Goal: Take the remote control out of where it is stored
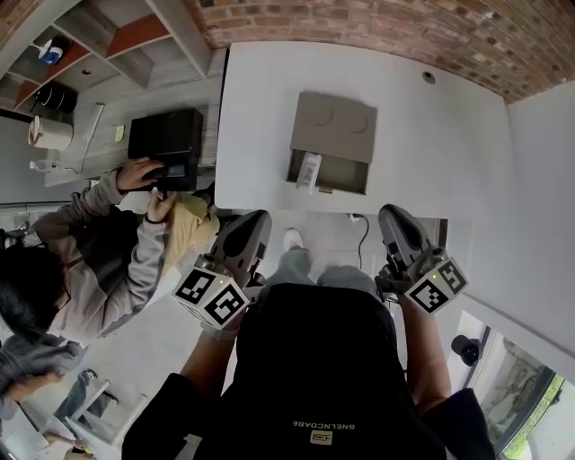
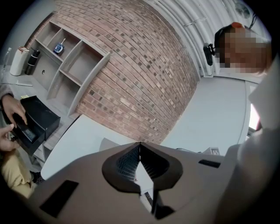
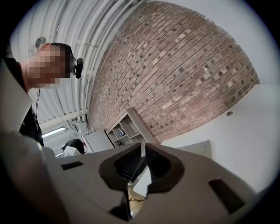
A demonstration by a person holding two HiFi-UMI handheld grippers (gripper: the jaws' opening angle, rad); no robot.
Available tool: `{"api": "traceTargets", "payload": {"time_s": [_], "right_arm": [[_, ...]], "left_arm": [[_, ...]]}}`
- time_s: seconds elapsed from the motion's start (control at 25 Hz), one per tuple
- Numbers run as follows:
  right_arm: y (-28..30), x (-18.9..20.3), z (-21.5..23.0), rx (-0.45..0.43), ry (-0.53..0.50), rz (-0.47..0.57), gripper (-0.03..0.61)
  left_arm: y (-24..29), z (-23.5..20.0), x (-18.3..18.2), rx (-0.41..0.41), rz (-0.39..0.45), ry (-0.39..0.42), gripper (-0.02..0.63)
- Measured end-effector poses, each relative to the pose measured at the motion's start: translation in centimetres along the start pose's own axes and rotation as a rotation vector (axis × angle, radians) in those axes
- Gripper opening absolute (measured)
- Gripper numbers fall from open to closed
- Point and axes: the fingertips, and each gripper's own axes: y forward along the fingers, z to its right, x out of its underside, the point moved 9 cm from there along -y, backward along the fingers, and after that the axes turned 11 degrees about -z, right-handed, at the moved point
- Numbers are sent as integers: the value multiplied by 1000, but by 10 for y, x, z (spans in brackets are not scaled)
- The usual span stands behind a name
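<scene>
- Nearest to me is my own black top [image 1: 314, 359], filling the lower middle of the head view.
- My left gripper [image 1: 255, 221] sticks out at 11 o'clock from it. In the left gripper view its jaws [image 2: 140, 148] meet at the tips with nothing between them.
- My right gripper [image 1: 395, 216] sticks out at 1 o'clock. Its jaws [image 3: 142, 151] are also pressed together and empty.
- Both grippers point at 12 o'clock and stop at the near edge of the white table [image 1: 431, 144], well apart from each other.
- The table top is plain white. A brick wall [image 1: 404, 27] runs behind it at 12 o'clock, and a grey shelf unit [image 1: 117, 36] stands against the wall at 10 o'clock.
- On the table at 12 o'clock sits a flat grey box [image 1: 332, 126], with its tray open on the side facing me.
- The remote control [image 1: 309, 171] is white and lies in the left part of that tray, apart from both grippers.
- Its long axis runs nearly from 12 to 6 o'clock, tipped a little toward 1 and 7. I cannot tell which end is the front.
- At 9 o'clock another person [image 1: 90, 252] has both hands on a black box [image 1: 166, 144] on a side counter.
- Grey floor shows under the table edge, with my white shoe [image 1: 292, 238] between the grippers.
</scene>
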Motion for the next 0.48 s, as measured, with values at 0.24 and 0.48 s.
{"api": "traceTargets", "payload": {"time_s": [0.24, 0.48], "right_arm": [[34, 4, 16, -15, -102, -124, 62], [71, 16, 31, -95, -205, -281, 119]], "left_arm": [[-4, -5, 0, -50, 7, -28, 6], [-17, -3, 8, -159, 21, -71, 6]]}}
